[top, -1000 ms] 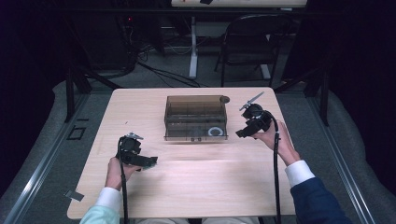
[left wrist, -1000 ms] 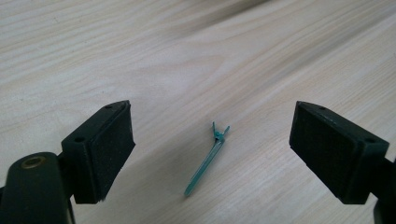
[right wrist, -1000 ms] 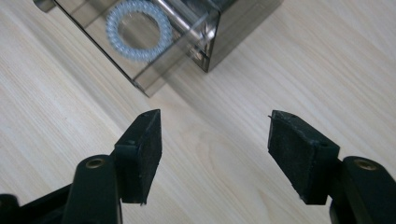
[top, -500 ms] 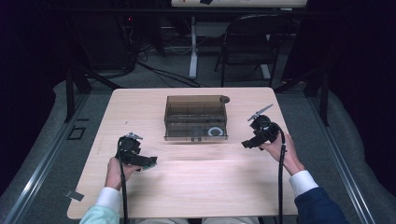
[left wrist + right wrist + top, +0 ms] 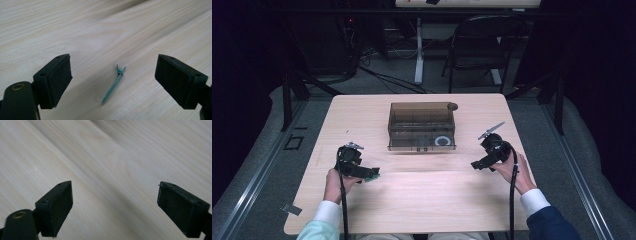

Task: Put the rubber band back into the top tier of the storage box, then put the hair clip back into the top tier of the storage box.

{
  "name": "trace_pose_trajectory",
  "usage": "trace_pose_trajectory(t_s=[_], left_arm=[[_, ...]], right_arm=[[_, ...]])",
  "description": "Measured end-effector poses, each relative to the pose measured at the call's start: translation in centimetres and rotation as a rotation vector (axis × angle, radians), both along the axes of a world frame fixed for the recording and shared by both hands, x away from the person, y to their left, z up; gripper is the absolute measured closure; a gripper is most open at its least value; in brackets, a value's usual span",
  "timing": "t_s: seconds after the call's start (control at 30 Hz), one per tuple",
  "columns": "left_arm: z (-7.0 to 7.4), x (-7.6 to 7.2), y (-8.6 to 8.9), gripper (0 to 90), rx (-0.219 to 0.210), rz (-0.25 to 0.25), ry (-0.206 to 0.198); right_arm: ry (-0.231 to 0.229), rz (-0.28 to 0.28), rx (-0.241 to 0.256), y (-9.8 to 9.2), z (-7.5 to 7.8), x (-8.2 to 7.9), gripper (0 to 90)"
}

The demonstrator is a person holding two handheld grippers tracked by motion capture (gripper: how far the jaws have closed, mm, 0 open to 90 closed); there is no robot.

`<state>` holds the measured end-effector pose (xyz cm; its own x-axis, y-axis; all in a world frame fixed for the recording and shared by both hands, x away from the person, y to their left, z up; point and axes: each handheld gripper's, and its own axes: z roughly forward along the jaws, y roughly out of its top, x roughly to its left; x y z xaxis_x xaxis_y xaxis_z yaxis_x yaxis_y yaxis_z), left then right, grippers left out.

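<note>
A thin green tie (image 5: 113, 85) with a small knotted head lies flat on the wooden table (image 5: 75, 30). It sits between the jaws of my left gripper (image 5: 113, 62), which stands open just above it without touching it. In the high view the left gripper (image 5: 364, 172) is at the table's front left, with a bit of green (image 5: 373, 177) at its tip. My right gripper (image 5: 115, 185) is open over bare wood, nothing between its jaws. In the high view the right gripper (image 5: 479, 163) hovers at the front right.
A brown see-through box (image 5: 422, 126) stands at the middle back of the table (image 5: 422, 200), with a white ring (image 5: 443, 141) in its front right corner. A dark round knob (image 5: 452, 106) sits at its back right corner. A chair (image 5: 477, 45) stands behind the table.
My right gripper has drawn back from beside the box's right end toward the front right of the table. The left gripper has stayed put.
</note>
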<state>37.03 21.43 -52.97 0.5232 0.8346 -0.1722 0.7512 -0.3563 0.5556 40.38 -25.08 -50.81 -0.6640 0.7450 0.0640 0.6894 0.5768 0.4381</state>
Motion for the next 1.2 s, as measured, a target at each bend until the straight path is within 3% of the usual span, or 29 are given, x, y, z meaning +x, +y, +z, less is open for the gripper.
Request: trace_pose_trajectory(t_s=[0.13,0.3,0.33,0.4,0.47,0.6,0.63,0.7,0.97,1.1,1.17,1.2], left_arm=[[0.1,-0.1,-0.2,13.9,-0.005,0.003,-0.009],[0.2,-0.2,-0.1,13.7,-0.003,0.002,-0.009],[0.2,-0.2,-0.1,13.7,-0.003,0.0,-0.01],[0.2,-0.2,-0.1,13.6,-0.003,0.003,-0.013],[0.4,-0.3,0.0,13.6,-0.001,0.0,-0.015],[0.7,-0.3,0.2,13.8,0.008,-0.009,-0.018],[0.8,-0.3,0.3,13.9,0.008,-0.01,-0.023],[1.0,-0.4,0.4,14.7,0.01,-0.011,-0.035],[1.4,-0.4,0.2,15.9,0.014,-0.031,-0.029],[1.4,-0.3,0.0,22.2,0.026,-0.048,-0.029],[1.3,-0.3,-0.1,24.3,0.025,-0.059,-0.021],[1.2,-0.3,-0.1,25.5,0.027,-0.061,-0.015]], right_arm=[[0.001,0.022,-0.023,0.3,-0.3,-0.4,9.3],[-0.007,0.009,-0.008,0.1,-0.4,-0.7,9.6],[-0.011,-0.005,0.014,0.2,-0.6,-0.9,9.8],[-0.004,0.009,-0.007,0.1,-0.6,-0.8,10.1],[-0.01,0.0,0.011,0.3,-0.7,-0.8,10.6],[0.003,0.028,0.015,0.5,-1.0,-0.6,11.8],[0.013,0.042,-0.003,0.4,-1.0,-0.5,12.0],[0.018,0.039,0.016,0.6,-1.2,-0.5,12.8],[0.021,0.062,-0.008,0.5,-1.3,-0.2,13.7],[0.029,0.062,0.008,0.5,-1.4,-0.3,13.8],[0.036,0.076,-0.014,0.5,-1.3,-0.1,13.9],[0.043,0.076,0.002,0.6,-1.4,-0.1,14.0]])
